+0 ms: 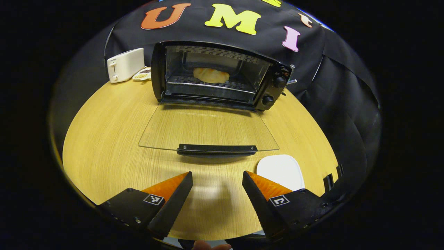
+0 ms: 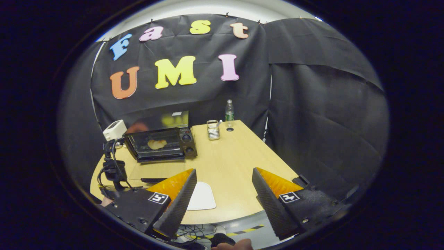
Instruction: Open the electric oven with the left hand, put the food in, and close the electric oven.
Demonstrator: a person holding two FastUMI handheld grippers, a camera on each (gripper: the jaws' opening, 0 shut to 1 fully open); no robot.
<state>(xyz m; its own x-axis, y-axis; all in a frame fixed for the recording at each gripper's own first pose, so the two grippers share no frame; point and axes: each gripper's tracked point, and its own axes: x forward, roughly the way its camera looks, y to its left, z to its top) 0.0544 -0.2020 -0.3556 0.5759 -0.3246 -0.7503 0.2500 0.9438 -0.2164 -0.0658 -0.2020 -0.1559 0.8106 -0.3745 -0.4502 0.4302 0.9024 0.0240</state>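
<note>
the electric oven (image 1: 218,74) sits upper centre of the left gripper view, its glass door (image 1: 208,126) folded flat toward the camera, handle (image 1: 216,149) at mid-frame. the food (image 1: 211,75), a pale bread-like piece, lies on the rack inside. so opening and loading look done; closing the door is left. the left gripper (image 1: 216,180) hangs just below the handle, jaws spread, empty. lower right, a white plate (image 1: 281,170) is bare. the right gripper (image 2: 223,177) sits well back, jaws spread, holding nothing

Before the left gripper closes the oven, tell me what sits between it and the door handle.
Nothing visible: bare table separates the open left gripper from the door handle. The white plate sits off to the side.
</note>
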